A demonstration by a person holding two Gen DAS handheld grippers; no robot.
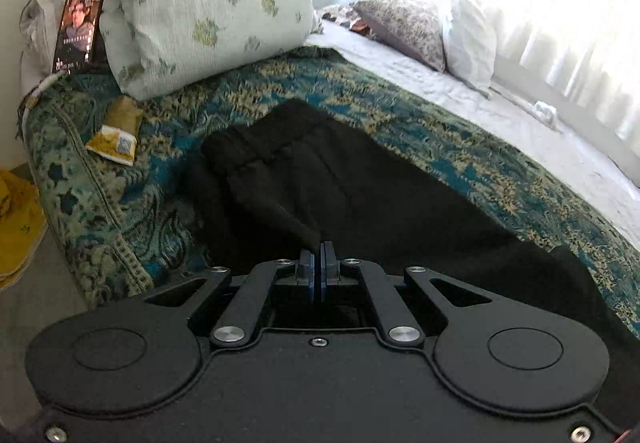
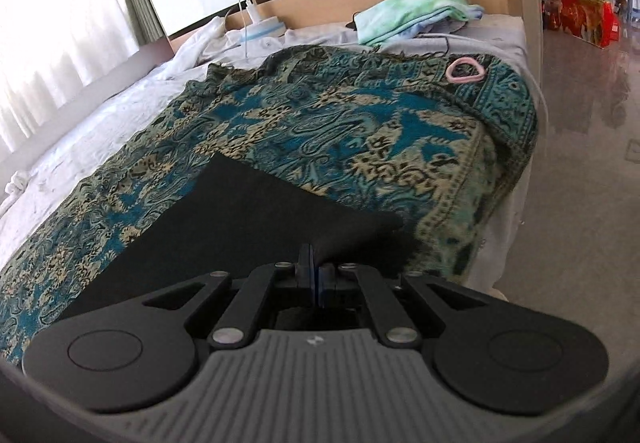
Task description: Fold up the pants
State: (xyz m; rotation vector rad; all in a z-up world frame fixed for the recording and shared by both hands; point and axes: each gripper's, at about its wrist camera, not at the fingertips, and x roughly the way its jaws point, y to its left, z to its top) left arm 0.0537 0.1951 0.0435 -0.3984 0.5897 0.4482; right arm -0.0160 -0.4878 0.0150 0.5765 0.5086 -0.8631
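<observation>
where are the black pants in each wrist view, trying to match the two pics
Left wrist: black pants fill the lower centre, pinched by the left gripper.
Right wrist: they lie lower centre-left, a corner pinched by the right gripper.
Shared landmark: the teal patterned blanket under the pants.

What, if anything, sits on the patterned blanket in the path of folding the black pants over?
Nothing visible does. Both the left gripper and right gripper are shut on the pants. The yellow packet and pink ring lie apart from the fabric.
</observation>
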